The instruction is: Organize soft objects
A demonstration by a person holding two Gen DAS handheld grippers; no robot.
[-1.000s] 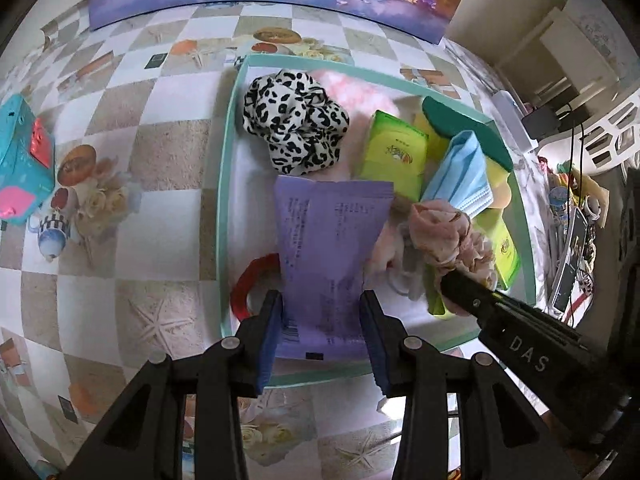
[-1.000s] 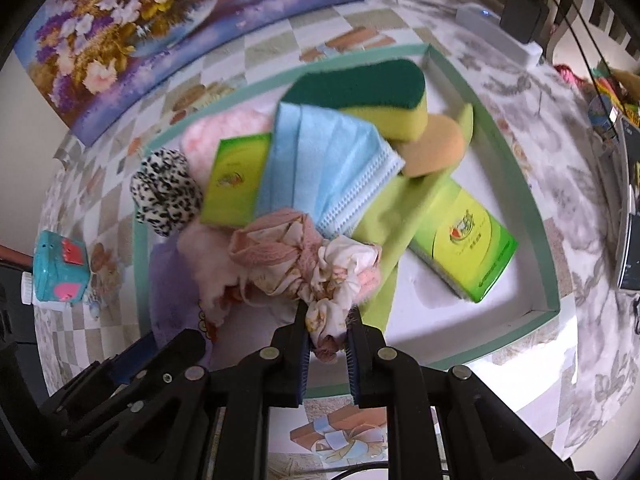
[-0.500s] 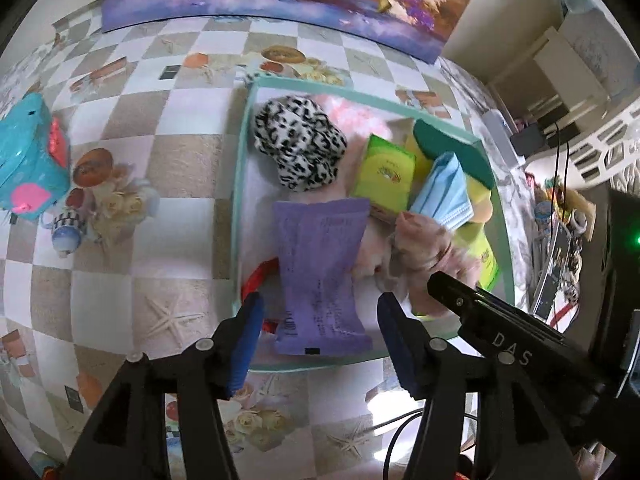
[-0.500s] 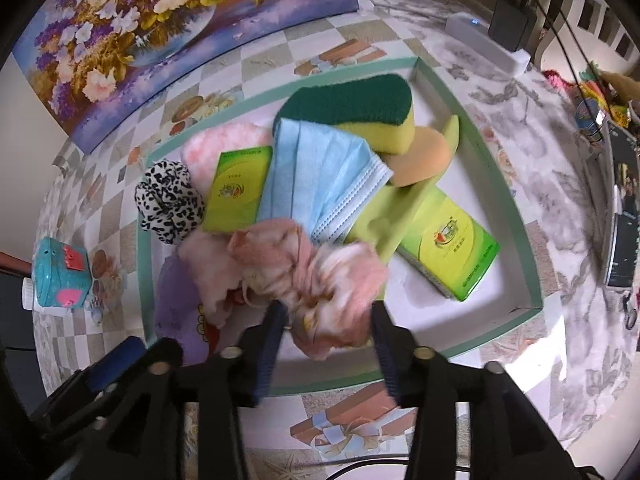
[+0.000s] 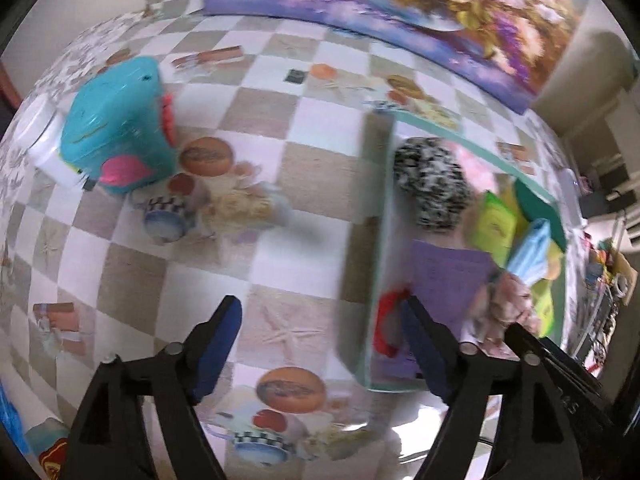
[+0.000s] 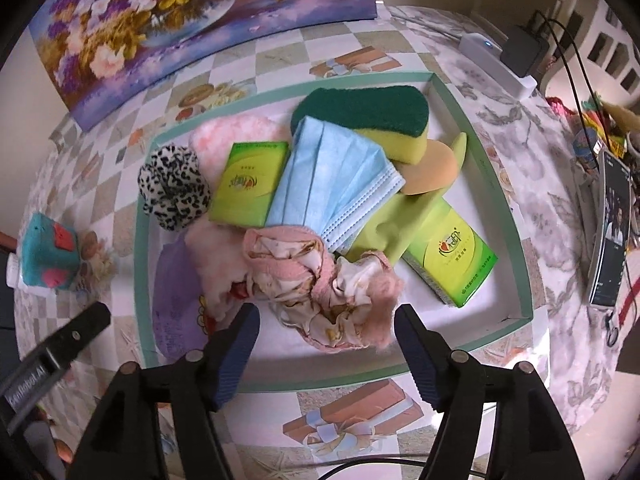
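A white tray with a teal rim [image 6: 500, 200] holds the soft things: a pink floral cloth [image 6: 320, 280], a blue face mask [image 6: 336, 176], a green-topped yellow sponge [image 6: 372, 116], a leopard scrunchie [image 6: 174, 188], green tissue packs [image 6: 250, 182] and a purple pack [image 6: 176, 292]. My right gripper [image 6: 326, 350] hangs above the cloth, its jaws opening, the cloth lying loose in the tray below them. My left gripper [image 5: 320, 344] is over the checkered tablecloth at the tray's left rim [image 5: 362, 264], its jaws opening with nothing between them. The purple pack [image 5: 444, 276] lies in the tray.
A teal plush toy [image 5: 116, 132] and a white bottle [image 5: 40, 140] sit on the table left of the tray. A flower painting [image 6: 180, 12] leans at the back. A phone [image 6: 610, 224], cables and a power strip [image 6: 496, 60] crowd the right edge.
Both grippers have opened. The left let go of the purple pack and swung left off the tray. The right released the pink cloth, which dropped into the tray.
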